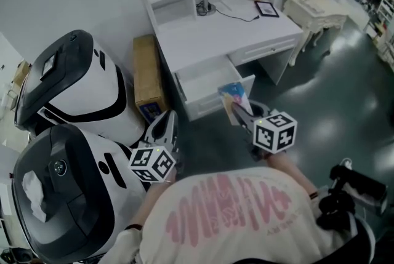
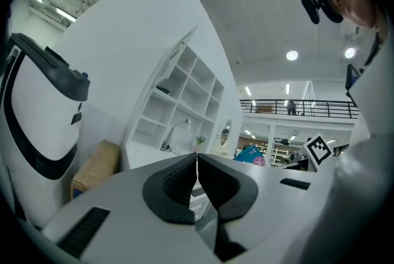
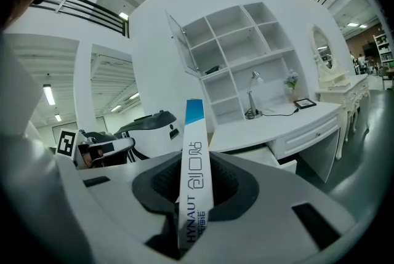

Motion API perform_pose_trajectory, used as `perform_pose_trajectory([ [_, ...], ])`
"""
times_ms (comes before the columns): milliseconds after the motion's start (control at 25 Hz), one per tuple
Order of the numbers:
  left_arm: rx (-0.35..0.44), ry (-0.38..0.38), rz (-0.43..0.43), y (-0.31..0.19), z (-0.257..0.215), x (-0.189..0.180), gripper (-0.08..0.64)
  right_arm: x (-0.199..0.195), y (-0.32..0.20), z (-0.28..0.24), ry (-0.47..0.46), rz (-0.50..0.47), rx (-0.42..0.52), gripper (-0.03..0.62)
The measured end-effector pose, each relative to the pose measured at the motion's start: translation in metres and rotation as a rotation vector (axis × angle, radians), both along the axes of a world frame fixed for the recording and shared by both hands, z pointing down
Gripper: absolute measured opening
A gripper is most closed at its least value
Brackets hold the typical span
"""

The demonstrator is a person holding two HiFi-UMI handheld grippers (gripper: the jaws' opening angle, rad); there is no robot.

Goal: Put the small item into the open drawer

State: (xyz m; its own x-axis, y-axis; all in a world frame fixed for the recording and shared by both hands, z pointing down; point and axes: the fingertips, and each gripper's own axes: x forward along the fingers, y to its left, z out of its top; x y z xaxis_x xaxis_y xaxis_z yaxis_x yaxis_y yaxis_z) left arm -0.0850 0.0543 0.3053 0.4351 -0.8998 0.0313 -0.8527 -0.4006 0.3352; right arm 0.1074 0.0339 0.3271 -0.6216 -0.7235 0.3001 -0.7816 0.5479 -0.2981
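Found the right claw [image 3: 196, 178] clamped on a small flat box [image 3: 194, 152], with its pads [image 3: 235, 190] pressed against the two broad faces and the narrow edge turned to the camera. Found the left claw [image 2: 197, 165] closed on nothing, pads together, taking no part in the hold.

Located the box in the air, clear of the surface [image 1: 203, 41], overlapping the front right corner of the open drawer [image 1: 200, 106] in the head view. Not yet inside. Could not tell the height above the drawer front.

Judged the box light and fairly stiff, probably thin card: stood straight out of the pads with no droop. Judged the printed faces smooth, hence some risk of slipping under a slack grip. Judged denting possible under a harder squeeze. Rated the present hold sound: low on the box, across the flat faces. Saw no need for a fresh grip.

Recorded appearance: long and slim, white along the edge, with dark blue lettering and a bright blue band at the far end. Noted blue, yellow and pink on the broad face in the head view.
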Motion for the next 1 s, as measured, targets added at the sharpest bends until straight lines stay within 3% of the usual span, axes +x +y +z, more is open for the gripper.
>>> perform_pose_trajectory([
  [200,-0.033,-0.005,0.028,-0.021,0.010,0.001,0.035,-0.008,-0.017,0.004,-0.006,0.004,0.001,0.087],
  [480,-0.055,0.015,0.052,-0.029,0.025,0.013,0.029,-0.006,-0.025,0.028,0.010,-0.002,-0.073,0.087],
  [640,-0.089,0.048,0.040,-0.038,0.040,0.012,0.029,-0.008,-0.037,0.044,0.011,-0.017,-0.108,0.087],
  [800,-0.125,0.024,0.011,-0.056,0.052,0.002,0.029,-0.010,-0.062,0.053,-0.005,-0.017,-0.130,0.087],
  [1000,-0.117,0.037,-0.018,-0.087,0.054,-0.008,0.029,-0.017,-0.105,0.057,-0.018,-0.033,-0.133,0.087],
])
